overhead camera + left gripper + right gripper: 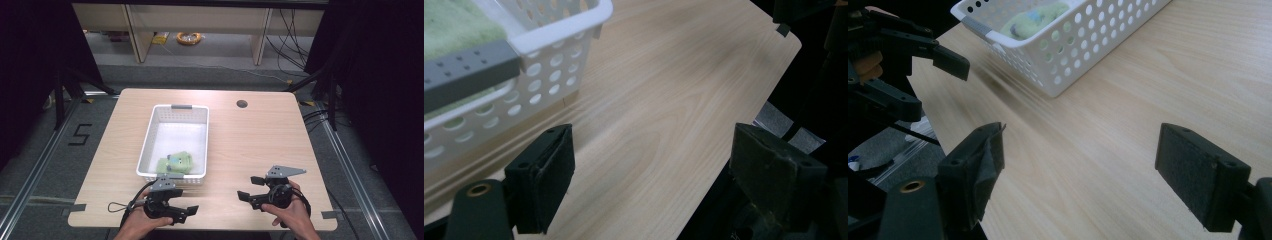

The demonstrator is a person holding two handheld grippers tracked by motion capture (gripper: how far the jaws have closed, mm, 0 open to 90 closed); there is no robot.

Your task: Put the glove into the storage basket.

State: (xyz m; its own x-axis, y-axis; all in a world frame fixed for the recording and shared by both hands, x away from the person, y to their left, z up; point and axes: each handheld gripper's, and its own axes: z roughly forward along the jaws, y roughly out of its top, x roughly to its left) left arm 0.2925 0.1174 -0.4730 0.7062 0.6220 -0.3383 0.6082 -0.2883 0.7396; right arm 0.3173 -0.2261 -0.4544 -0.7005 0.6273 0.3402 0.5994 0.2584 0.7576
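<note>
Your left gripper and right gripper both sit wide apart and empty over the near edge of the table. The white basket just beyond your left gripper holds a green cloth. The only writing you can read is a black "5" on the floor left of the table.

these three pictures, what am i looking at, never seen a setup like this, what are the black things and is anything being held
No robot here: a person sits at a wooden table and holds a hand tool with a two-jaw claw in each hand. The high view looks down from above: the left claw is at bottom left, the right claw at bottom right. The other two pictures come from small cameras riding on each tool, so the black blocks at the bottom are that claw's own pads. On the table stands a white perforated basket with a green soft item inside. Both claws are open and hold nothing. The right gripper view also shows the left claw farther off.
</note>
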